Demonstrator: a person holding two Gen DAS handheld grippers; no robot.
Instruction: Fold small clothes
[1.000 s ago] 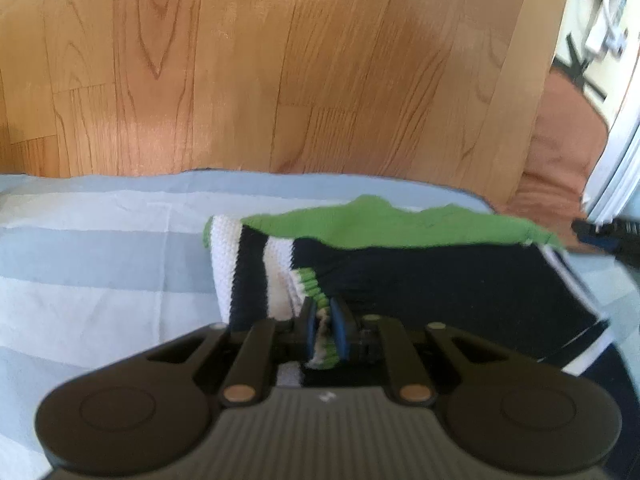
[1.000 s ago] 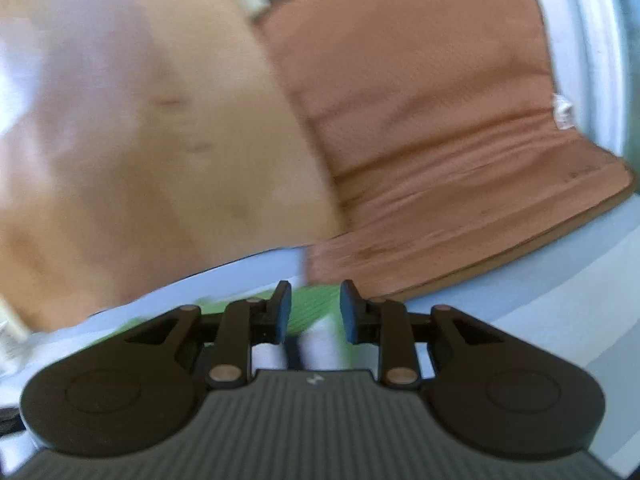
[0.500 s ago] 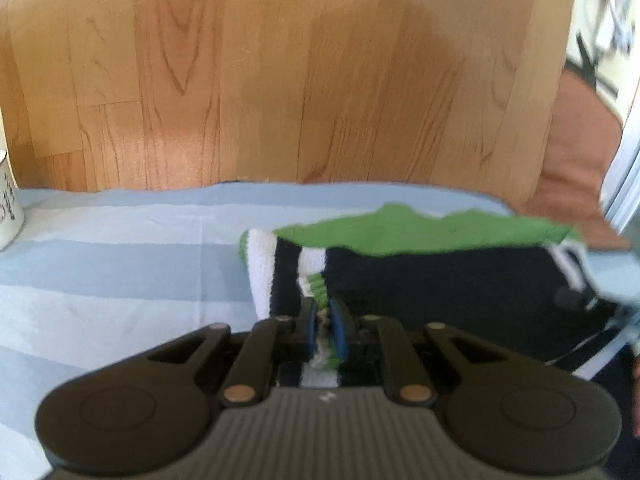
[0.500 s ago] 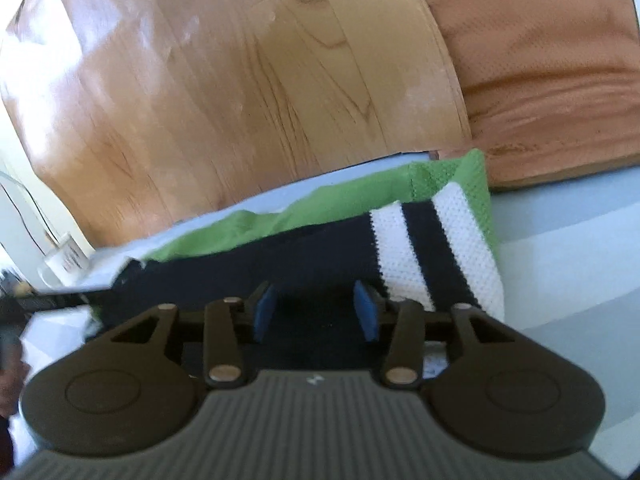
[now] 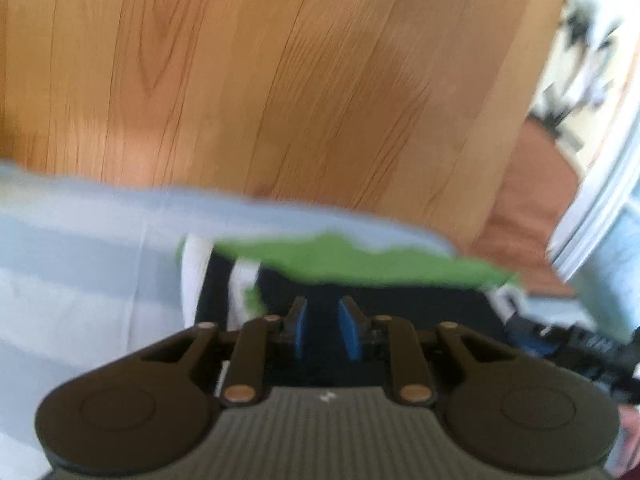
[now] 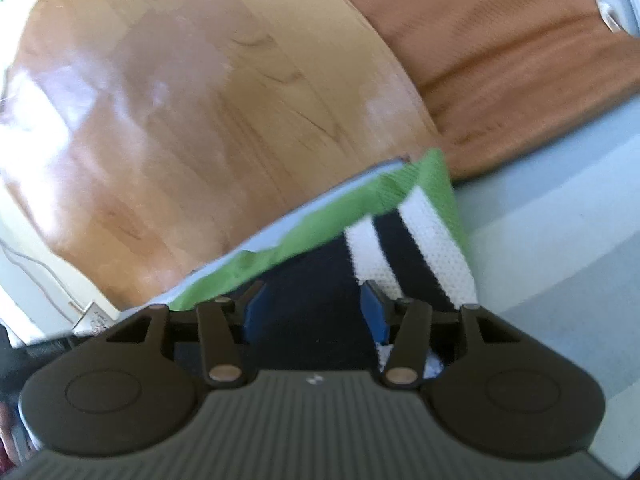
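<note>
Folded garment [image 5: 360, 268] lies crosswise; left claw [image 5: 322, 330], right claw [image 6: 312, 312] just spreading, pinching nothing.

— Left gripper [image 5: 322, 326]: black linkage arms, brass-coloured rivets, blue pads [image 5: 299, 330], ribbed grey body, round bosses at 4 and 8 o'clock.
— Right gripper [image 6: 312, 314]: same build; small white mark at 6 o'clock.

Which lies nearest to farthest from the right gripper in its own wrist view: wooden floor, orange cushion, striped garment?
1. Striped garment, right beneath the right gripper.
2. Wooden floor, beyond, left.
3. Orange cushion, far upper right.
</note>
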